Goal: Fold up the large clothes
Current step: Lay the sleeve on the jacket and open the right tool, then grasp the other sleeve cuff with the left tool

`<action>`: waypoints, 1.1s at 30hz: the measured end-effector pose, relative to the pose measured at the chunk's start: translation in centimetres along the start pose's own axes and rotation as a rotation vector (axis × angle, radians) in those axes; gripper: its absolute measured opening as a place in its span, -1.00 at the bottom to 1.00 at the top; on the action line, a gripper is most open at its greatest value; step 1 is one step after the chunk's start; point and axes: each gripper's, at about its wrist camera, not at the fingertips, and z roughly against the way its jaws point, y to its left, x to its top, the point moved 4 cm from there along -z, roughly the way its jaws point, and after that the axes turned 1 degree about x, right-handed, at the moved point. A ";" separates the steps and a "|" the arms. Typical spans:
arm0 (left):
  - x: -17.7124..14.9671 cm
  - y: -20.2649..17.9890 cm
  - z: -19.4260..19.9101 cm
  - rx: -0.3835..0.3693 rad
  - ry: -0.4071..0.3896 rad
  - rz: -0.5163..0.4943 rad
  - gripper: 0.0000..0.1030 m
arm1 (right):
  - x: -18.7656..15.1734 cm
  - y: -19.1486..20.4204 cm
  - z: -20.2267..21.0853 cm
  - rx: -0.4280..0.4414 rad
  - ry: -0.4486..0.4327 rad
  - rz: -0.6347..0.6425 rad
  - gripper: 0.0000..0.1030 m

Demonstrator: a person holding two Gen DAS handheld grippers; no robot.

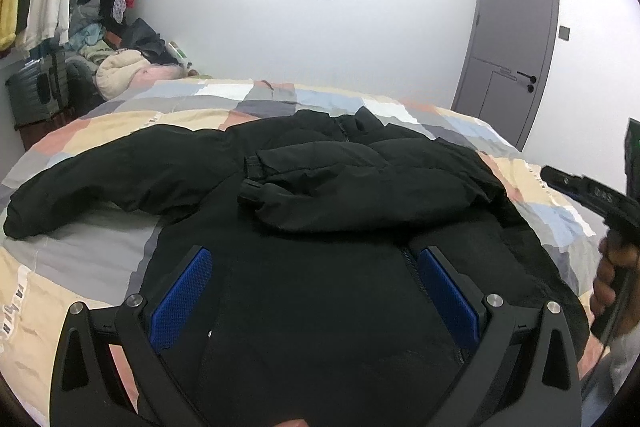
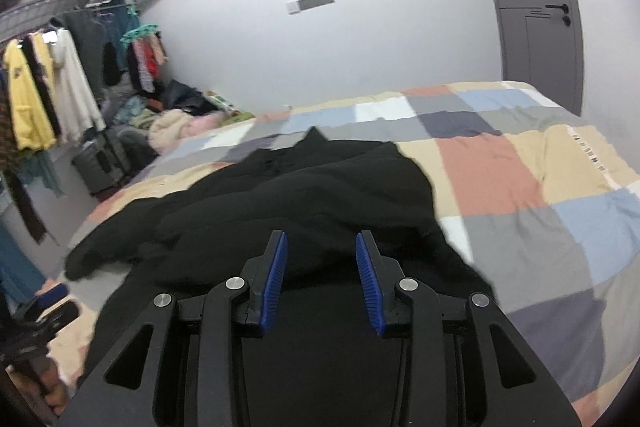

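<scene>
Now, both my left gripper (image 1: pixel 316 287) and right gripper (image 2: pixel 321 267) hang released above the black jacket (image 1: pixel 320 195); I'd pinch the outstretched sleeve (image 1: pixel 100 183) by its cuff.

Right wrist view smeared by motion blur, worst along the jacket's (image 2: pixel 304 195) far edge and the bed (image 2: pixel 496 171) squares. Jacket hem lost under the left tool (image 1: pixel 316 291) frame and cut off by the bottom edge. Right tool (image 1: pixel 588 195) cropped at the frame's right side, fingers out of sight. Print along the quilt's border too small to read.
</scene>
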 end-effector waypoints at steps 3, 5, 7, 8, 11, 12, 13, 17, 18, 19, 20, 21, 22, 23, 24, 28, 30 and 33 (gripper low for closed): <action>0.2 0.0 0.8 -0.019 -0.011 0.016 1.00 | -0.8 2.0 1.5 0.032 -0.014 0.027 -0.35; 0.3 0.1 1.3 -0.020 -0.024 0.020 0.99 | -1.3 3.1 2.5 0.038 -0.025 0.046 -0.35; 0.5 0.4 2.0 -0.023 -0.039 0.026 1.00 | -1.7 4.5 3.4 0.039 -0.039 0.074 -0.35; 0.6 0.5 2.2 -0.021 -0.043 0.029 1.00 | -2.0 5.1 3.9 0.042 -0.045 0.086 -0.35; 1.2 1.2 3.0 -0.025 -0.057 0.046 1.00 | -3.3 6.7 5.2 0.055 -0.050 0.100 -0.35; 1.4 1.5 3.3 -0.024 -0.064 0.054 1.00 | -3.8 7.2 5.5 0.059 -0.048 0.099 -0.35; 1.5 1.8 3.5 -0.024 -0.069 0.059 1.00 | -4.1 7.4 5.7 0.065 -0.046 0.097 -0.35; 2.4 3.2 4.2 -0.013 -0.077 0.085 1.00 | -5.3 8.6 7.1 0.102 -0.057 0.088 -0.35; 2.8 3.6 4.3 -0.013 -0.081 0.090 1.00 | -5.4 8.7 7.4 0.107 -0.065 0.086 -0.34; 3.4 4.3 4.5 -0.001 -0.090 0.102 1.00 | -5.4 8.8 7.6 0.108 -0.074 0.086 -0.34; 4.0 5.0 4.6 0.010 -0.096 0.113 1.00 | -5.4 8.8 7.6 0.106 -0.082 0.086 -0.34; 4.4 5.5 4.5 0.015 -0.100 0.120 1.00 | -5.3 8.7 7.6 0.101 -0.088 0.085 -0.33; 5.2 6.3 4.5 0.020 -0.108 0.134 1.00 | -5.2 8.6 7.4 0.099 -0.086 0.078 -0.33; 6.0 7.4 4.6 0.026 -0.122 0.159 1.00 | -5.2 8.4 7.0 0.100 -0.079 0.068 -0.33; 6.7 8.7 4.6 0.034 -0.135 0.188 1.00 | -5.2 8.4 6.8 0.099 -0.069 0.061 -0.33; 8.4 13.5 3.7 0.092 -0.157 0.252 1.00 | -5.6 8.6 6.5 0.073 -0.048 0.067 -0.32; 8.7 16.4 2.8 0.137 -0.153 0.292 1.00 | -5.6 8.9 6.3 0.068 -0.039 0.070 -0.31; 8.4 20.7 1.4 0.191 -0.131 0.375 0.99 | -5.8 9.3 6.2 0.057 -0.030 0.082 -0.28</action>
